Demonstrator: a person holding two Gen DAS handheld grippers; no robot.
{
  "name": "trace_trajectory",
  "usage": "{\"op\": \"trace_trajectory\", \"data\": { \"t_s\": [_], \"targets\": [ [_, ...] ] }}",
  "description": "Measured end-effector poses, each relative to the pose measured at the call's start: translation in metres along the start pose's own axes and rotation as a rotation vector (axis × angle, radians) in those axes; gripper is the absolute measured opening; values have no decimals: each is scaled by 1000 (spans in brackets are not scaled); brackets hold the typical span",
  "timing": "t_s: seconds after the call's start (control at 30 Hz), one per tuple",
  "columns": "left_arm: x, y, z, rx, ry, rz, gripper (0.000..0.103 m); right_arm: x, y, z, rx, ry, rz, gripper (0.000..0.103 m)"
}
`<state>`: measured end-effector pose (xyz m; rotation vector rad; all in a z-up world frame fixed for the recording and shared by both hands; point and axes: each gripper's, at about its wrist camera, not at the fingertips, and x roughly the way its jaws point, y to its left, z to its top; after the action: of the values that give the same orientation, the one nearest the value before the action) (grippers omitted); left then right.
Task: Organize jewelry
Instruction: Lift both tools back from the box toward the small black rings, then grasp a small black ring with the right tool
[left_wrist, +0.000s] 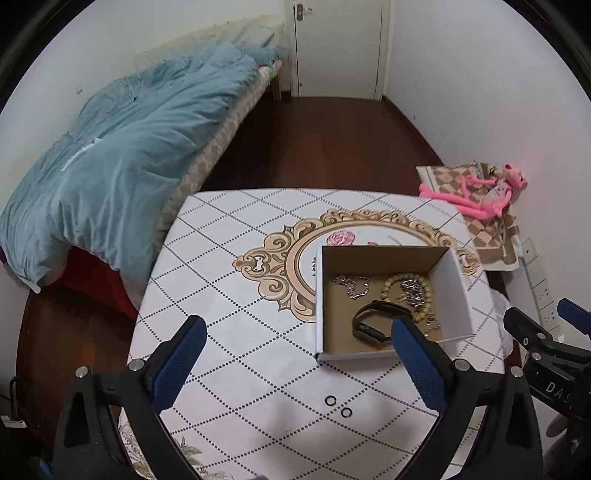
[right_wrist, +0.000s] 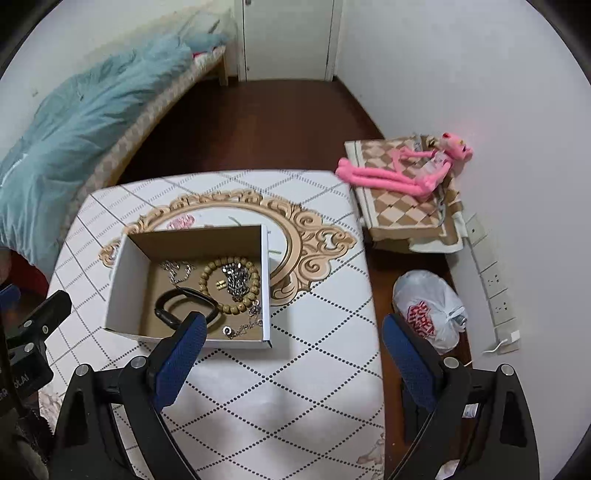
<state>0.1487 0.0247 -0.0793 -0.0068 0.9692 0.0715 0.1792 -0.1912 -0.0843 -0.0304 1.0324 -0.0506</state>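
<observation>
While both grippers hang above the near edge of the table (left_wrist: 229, 258), their jaws stand wide apart and hold nothing: the left gripper (left_wrist: 299, 354) sits over the bare cloth, the right gripper (right_wrist: 295, 347) further right, near the table's right edge.

Nearest, between the left gripper's blue pads, two small dark rings (left_wrist: 337, 406) lie flat on the tablecloth, just beside each other and well outside the box. They look light, hard and thin, so they will likely skid on the smooth cloth; a pinch straight down across one rim, one ring at a time, seems the safest hold. Being round, they have no long axis to line up with.

Just beyond them stands the open cardboard box (right_wrist: 118, 280), its long sides running left to right. Inside, at the near side, a black wristband (right_wrist: 184, 306) lies curled in a loop, longer left to right; it looks springy and easy to grip across its strap. By the near right corner lies a thin silver chain with a ring pendant (right_wrist: 240, 328), limp and likely to slip or snag. Farther in, a wooden bead bracelet (right_wrist: 229, 284) lies flat as a ring, with a heap of silver links (right_wrist: 236, 280) inside it, and a second silver chain (right_wrist: 177, 269) is bunched to its left. The chains are soft and will drape from any hold.

Beyond the table, a pink plush toy (right_wrist: 406, 170) lies on a checked cushion at the right.
</observation>
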Motion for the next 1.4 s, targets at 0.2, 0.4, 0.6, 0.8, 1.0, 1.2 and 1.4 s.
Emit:
{"op": "trace_trajectory", "data": {
  "t_s": [0.2,0.4,0.6,0.8,1.0,1.2,1.4],
  "targets": [
    [-40,-3,-8,0,-64,-18,102,-48,-7,-6,24,-90,-4,97],
    [-60,-3,-13,-8,-88,-40,102,-75,-13,-11,44,-129,16,97],
    [-31,11,-38,-38,-9,3,102,-55,-11,-30,43,-60,28,97],
    [22,34,-86,-25,124,113,102,8,1,-80,64,92,126,97],
    [66,60,-119,-32,246,158,102,58,49,-120,5,183,238,68],
    [82,84,-129,-54,287,155,102,77,104,-130,-130,170,264,60],
    [85,99,-132,-68,293,152,102,86,133,-125,-197,153,263,44]
  ]
}}
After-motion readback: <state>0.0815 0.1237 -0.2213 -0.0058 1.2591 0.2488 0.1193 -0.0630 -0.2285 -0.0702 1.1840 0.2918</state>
